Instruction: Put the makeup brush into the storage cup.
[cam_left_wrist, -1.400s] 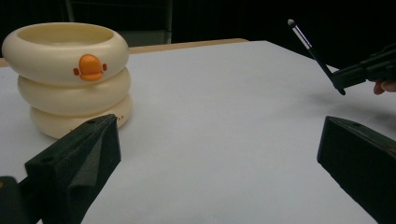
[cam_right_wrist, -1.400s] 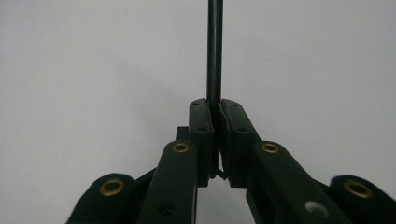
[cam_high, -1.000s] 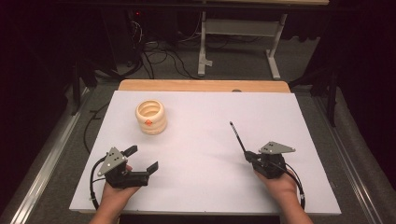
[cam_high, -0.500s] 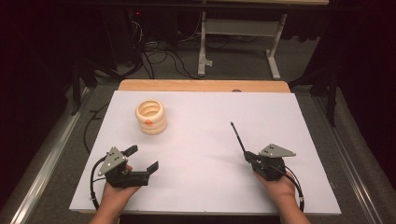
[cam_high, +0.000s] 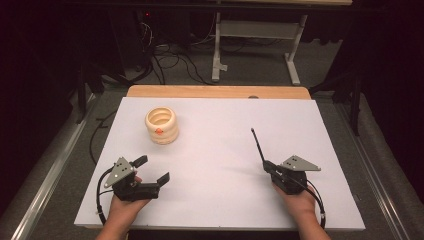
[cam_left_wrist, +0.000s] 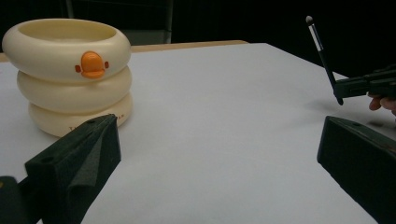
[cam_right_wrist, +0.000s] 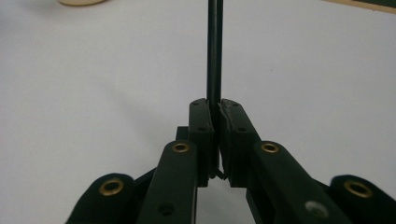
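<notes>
A cream pot of three stacked rings with an orange duck face (cam_high: 161, 125) stands at the back left of the white board (cam_high: 220, 200). In the left gripper view the pot (cam_left_wrist: 70, 74) is just beyond the left jaw. My left gripper (cam_high: 152, 169) rests near the front left, open and holding nothing, its jaws (cam_left_wrist: 219, 149) standing wide apart. At the front right, my right gripper (cam_high: 267, 165) is shut on a thin black stick (cam_high: 257, 145) that slants up and away. In the right gripper view the stick (cam_right_wrist: 214, 46) is pinched between the pads (cam_right_wrist: 215, 109).
A wooden strip (cam_high: 215, 91) runs along the board's far edge. Beyond it are a white frame's legs (cam_high: 218, 55) and cables (cam_high: 165, 60) on the dark floor. A metal rail (cam_high: 45, 180) lies along the left side.
</notes>
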